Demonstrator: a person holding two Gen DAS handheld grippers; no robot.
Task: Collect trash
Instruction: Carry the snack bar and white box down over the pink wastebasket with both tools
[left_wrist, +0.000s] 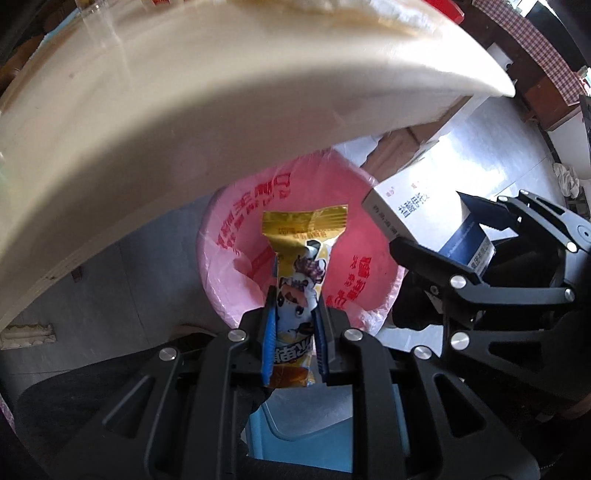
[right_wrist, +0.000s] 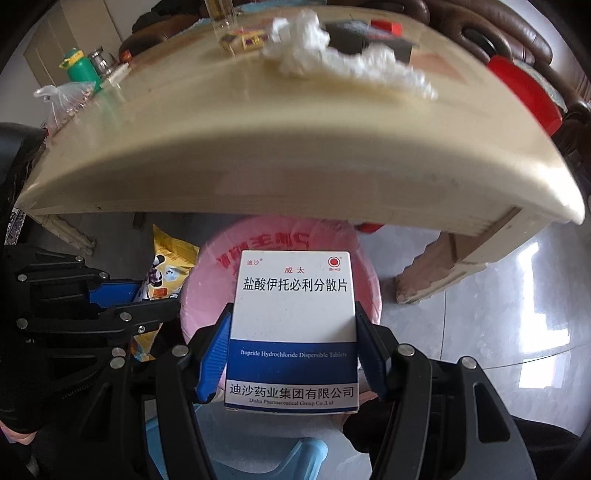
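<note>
My left gripper (left_wrist: 293, 291) is shut on a gold and white snack wrapper (left_wrist: 299, 273) with a cartoon cow, held above a bin lined with a pink bag (left_wrist: 354, 236). My right gripper (right_wrist: 293, 317) is shut on a white and blue medicine box (right_wrist: 293, 317) over the same pink-lined bin (right_wrist: 207, 291). In the left wrist view the medicine box (left_wrist: 410, 210) and the right gripper (left_wrist: 476, 243) hang at the right, beside the bin. In the right wrist view the wrapper (right_wrist: 168, 273) and left gripper (right_wrist: 122, 310) show at the left.
A cream table (right_wrist: 295, 147) overhangs the bin, with white crumpled tissue (right_wrist: 314, 55), a small printed box (right_wrist: 245, 38), a plastic bag (right_wrist: 61, 99) and a green bottle (right_wrist: 79, 68) on top. A blue plastic stool (right_wrist: 258, 454) stands below the grippers. Grey tiled floor (right_wrist: 498, 314) lies to the right.
</note>
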